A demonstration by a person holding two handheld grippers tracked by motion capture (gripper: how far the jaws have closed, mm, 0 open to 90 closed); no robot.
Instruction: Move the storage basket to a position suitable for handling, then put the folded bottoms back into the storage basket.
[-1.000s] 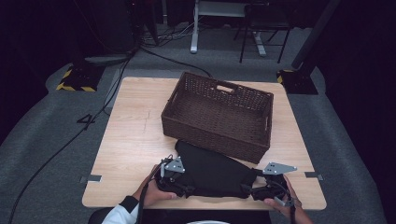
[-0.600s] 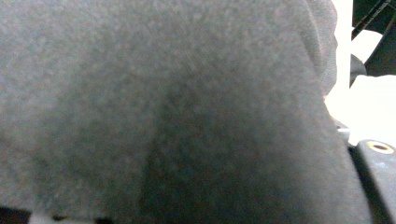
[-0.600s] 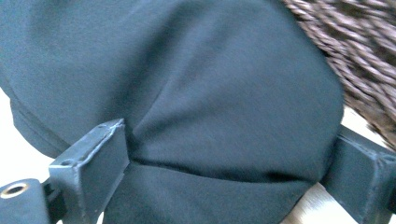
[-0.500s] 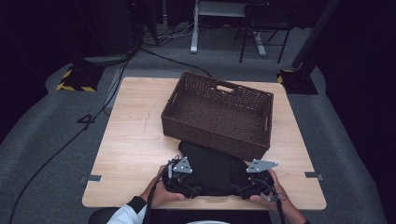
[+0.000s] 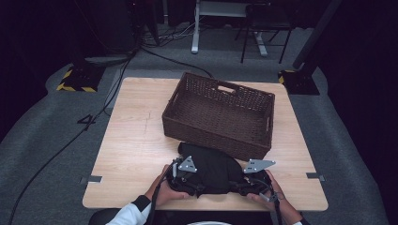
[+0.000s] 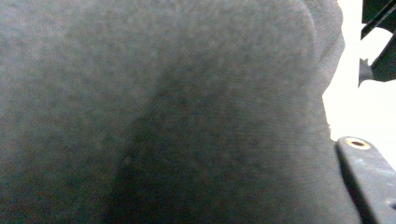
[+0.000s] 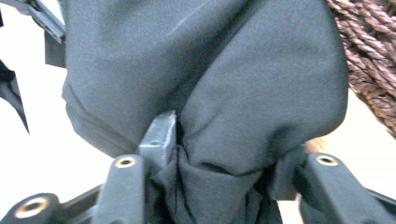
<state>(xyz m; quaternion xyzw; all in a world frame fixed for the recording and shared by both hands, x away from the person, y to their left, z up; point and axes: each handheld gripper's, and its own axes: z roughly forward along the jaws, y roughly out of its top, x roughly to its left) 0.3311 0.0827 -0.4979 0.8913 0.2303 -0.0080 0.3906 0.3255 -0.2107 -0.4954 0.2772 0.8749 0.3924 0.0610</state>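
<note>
A black cloth (image 5: 211,168) lies bunched near the table's front edge, just in front of the wicker basket (image 5: 206,133). My left gripper (image 5: 184,176) grips its left side and my right gripper (image 5: 245,181) its right side, each held by a hand. In the right gripper view a gathered fold of cloth (image 7: 219,79) is pinched between the jaws of the right gripper (image 7: 224,156), which have just been closing. In the left gripper view the cloth (image 6: 163,116) presses up against the one jaw that shows; these jaws have also just been closing.
The wooden table (image 5: 136,140) carries the empty brown basket at its middle and right; its woven wall (image 7: 369,56) is close beside the cloth. Cables, a chair and desk legs stand on the dark floor behind.
Both grippers have moved inward toward each other, and the cloth, spread wide a second ago, is now gathered into a narrower, taller bundle between them.
</note>
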